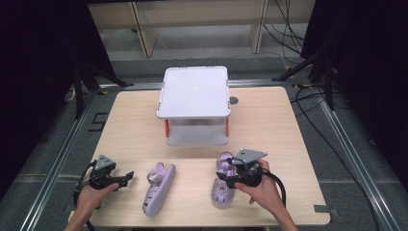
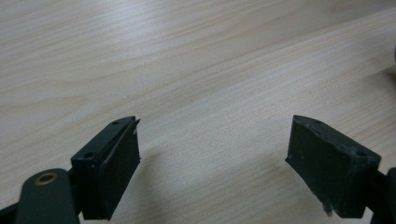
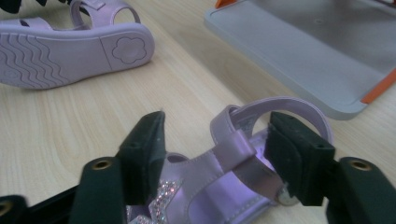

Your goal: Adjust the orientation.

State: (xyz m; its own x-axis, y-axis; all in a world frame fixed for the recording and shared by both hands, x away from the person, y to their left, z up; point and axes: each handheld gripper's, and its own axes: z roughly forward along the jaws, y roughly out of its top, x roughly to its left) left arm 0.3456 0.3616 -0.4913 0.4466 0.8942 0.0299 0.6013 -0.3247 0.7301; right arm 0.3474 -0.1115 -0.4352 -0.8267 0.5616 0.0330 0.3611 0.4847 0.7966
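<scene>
Two lilac child's sandals lie near the table's front edge. The left sandal (image 1: 159,188) lies on its side, its sole (image 3: 70,46) facing my right gripper's camera. The right sandal (image 1: 221,193) sits upright, and my right gripper (image 1: 224,174) reaches over its heel end. In the right gripper view the jaws (image 3: 217,135) stand on either side of the ankle strap (image 3: 236,151) with a gap at the left pad, so they are open around it. My left gripper (image 1: 129,177) rests at the front left, open (image 2: 212,149) over bare wood.
A white two-tier rack (image 1: 195,91) with orange posts stands at the back middle of the wooden table (image 1: 269,125); its lower shelf (image 3: 299,60) lies just beyond the right sandal. Black stands and cables surround the table.
</scene>
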